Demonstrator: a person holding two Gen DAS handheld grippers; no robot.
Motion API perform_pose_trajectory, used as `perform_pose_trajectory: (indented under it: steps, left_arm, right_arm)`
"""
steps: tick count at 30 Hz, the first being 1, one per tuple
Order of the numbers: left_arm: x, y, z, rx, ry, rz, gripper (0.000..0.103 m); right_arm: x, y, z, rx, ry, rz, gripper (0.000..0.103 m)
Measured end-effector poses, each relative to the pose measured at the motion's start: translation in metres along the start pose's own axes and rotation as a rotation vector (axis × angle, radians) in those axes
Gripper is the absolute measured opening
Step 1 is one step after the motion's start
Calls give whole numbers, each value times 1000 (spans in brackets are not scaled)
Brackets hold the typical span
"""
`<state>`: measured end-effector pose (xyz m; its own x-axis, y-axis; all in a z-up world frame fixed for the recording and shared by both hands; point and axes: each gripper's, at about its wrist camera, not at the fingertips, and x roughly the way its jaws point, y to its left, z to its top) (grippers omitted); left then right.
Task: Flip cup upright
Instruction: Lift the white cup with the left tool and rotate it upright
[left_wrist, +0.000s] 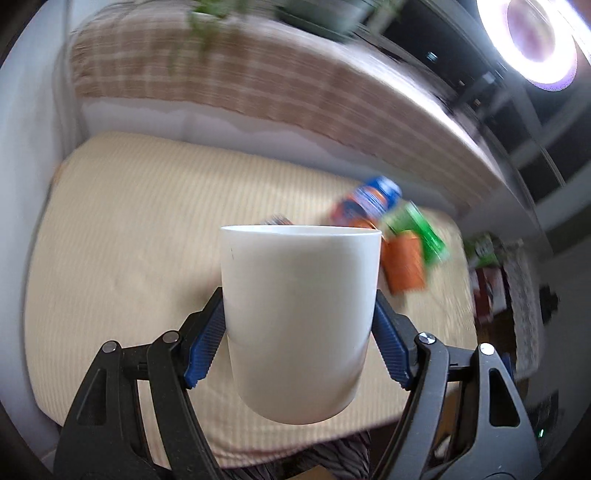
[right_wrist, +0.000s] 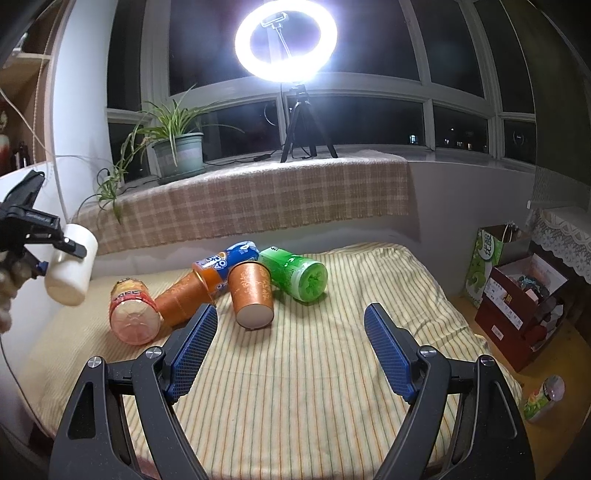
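My left gripper (left_wrist: 299, 295) is shut on a white cup (left_wrist: 301, 317), its blue pads pressing both sides. The cup is held in the air above the striped cloth, rim up in the left wrist view. In the right wrist view the same cup (right_wrist: 72, 266) hangs at the far left, tilted, with the left gripper (right_wrist: 64, 245) clamped on it. My right gripper (right_wrist: 291, 314) is open and empty, low over the cloth near its front.
On the striped cloth (right_wrist: 295, 387) lie an orange cup (right_wrist: 253, 291), a second orange cup (right_wrist: 181, 299), a blue-orange can (right_wrist: 225, 264), a green can (right_wrist: 295, 277) and a pink jar (right_wrist: 133, 310). A ring light (right_wrist: 286, 40) and plant (right_wrist: 177, 144) stand on the sill. Boxes (right_wrist: 517, 295) sit at right.
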<state>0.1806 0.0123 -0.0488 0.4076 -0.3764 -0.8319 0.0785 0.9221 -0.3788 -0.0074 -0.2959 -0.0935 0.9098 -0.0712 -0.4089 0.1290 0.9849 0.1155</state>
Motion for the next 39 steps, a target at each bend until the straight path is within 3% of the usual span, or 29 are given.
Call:
perform_pose_trajectory:
  steps: [8, 15, 29, 39]
  left_arm:
    - [34, -53, -51, 75, 86, -57, 76]
    - [72, -69, -74, 86, 122, -24, 76]
    - [113, -85, -86, 74, 191, 19, 76]
    - [120, -88, -85, 57, 195, 39, 76]
  right_arm:
    - [-4, -6, -2, -2, 27, 2, 82]
    - [-8, -13, -4, 2, 34, -21, 82]
    - [-6, -16, -7, 7, 42, -18, 82]
    - [-5, -16, -7, 6, 42, -19, 82]
